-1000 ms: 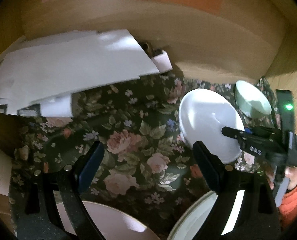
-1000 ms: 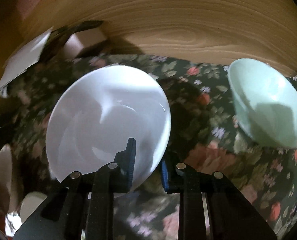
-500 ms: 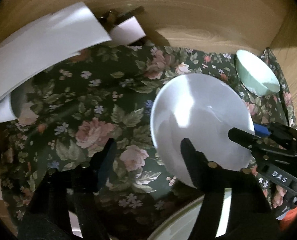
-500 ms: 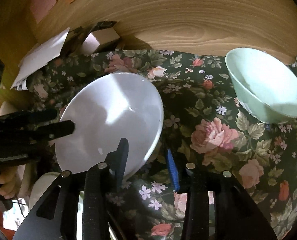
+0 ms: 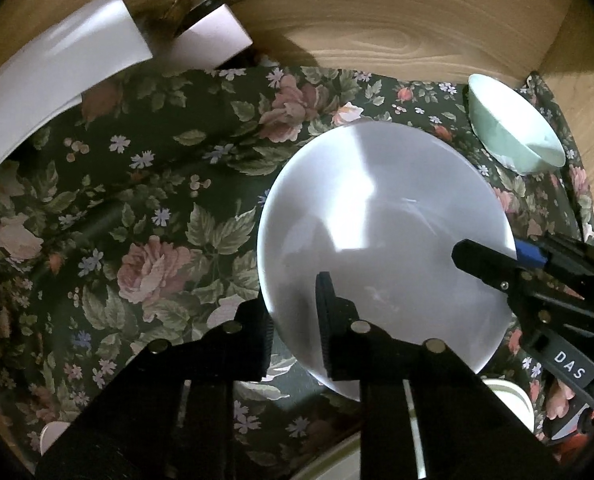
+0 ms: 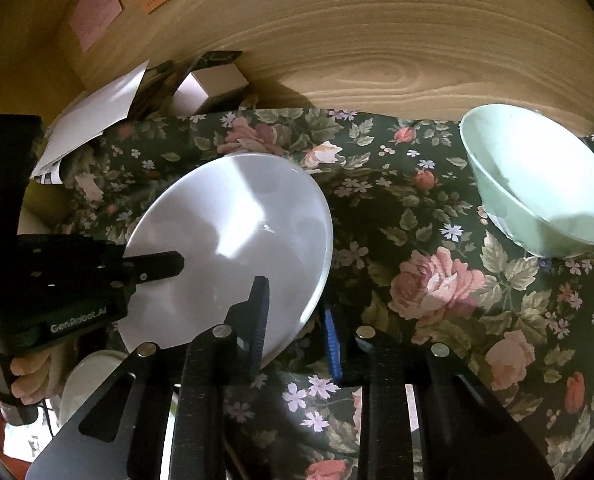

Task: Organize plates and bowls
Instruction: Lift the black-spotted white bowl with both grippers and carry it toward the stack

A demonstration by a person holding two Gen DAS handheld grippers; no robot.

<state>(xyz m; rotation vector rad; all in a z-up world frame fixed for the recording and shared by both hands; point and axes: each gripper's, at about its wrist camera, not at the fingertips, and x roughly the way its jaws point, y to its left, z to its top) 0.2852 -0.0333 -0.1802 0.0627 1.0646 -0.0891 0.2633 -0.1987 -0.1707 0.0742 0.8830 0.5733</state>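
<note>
Jaws of your left gripper [image 5: 293,320] clamped on the white plate's [image 5: 381,216] near rim, your right gripper [image 6: 293,312] pinching its opposite edge, plate tilted above the floral cloth [image 6: 417,240], green bowl [image 6: 537,176] well apart.

both wrist views close, angled down, sharing white plate [image 5: 381,232] [image 6: 233,248]

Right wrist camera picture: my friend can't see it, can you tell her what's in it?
Two black grippers, the right gripper and the left gripper, both pinch the rim of a white plate above a flowery tablecloth. A pale green bowl sits further right.
</note>
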